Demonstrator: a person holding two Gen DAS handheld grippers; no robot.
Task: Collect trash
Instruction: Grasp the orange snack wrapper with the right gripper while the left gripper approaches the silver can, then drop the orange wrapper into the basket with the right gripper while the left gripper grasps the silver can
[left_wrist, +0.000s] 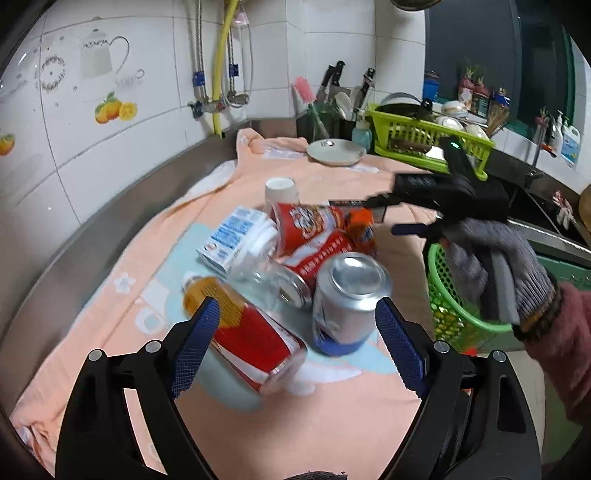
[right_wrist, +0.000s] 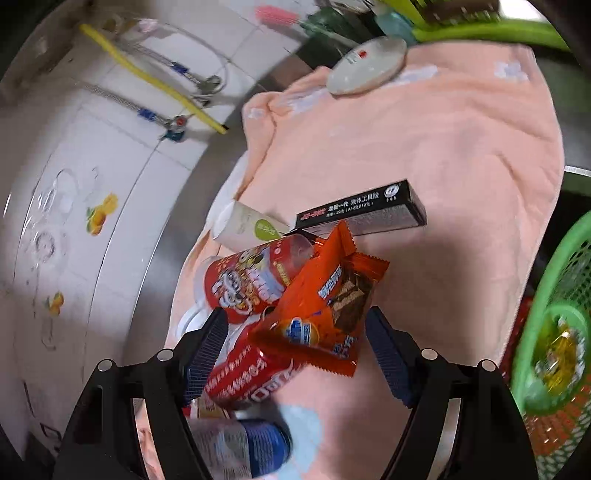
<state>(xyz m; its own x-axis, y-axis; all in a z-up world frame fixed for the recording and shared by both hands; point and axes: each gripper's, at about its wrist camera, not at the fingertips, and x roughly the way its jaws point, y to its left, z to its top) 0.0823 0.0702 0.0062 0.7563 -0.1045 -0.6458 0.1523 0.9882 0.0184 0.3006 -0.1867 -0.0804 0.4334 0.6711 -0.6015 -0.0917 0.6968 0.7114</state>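
Wrapper (right_wrist: 325, 299) between spread right tool (right_wrist: 295, 354) pads, untouched.

Pretty standard small kitchen: white tiled wall (left_wrist: 155, 122) with teapot and orange decals (left_wrist: 114, 110), plus a yellow hose (left_wrist: 221, 66) and braided metal pipes running down it. A steel counter (left_wrist: 110, 221) is covered by a peach towel (left_wrist: 332, 424), and a lime dish rack (left_wrist: 424, 136) sits at the back beside a dark window (left_wrist: 480, 48).

Two close downward views, shared trash pile (left_wrist: 295, 254)
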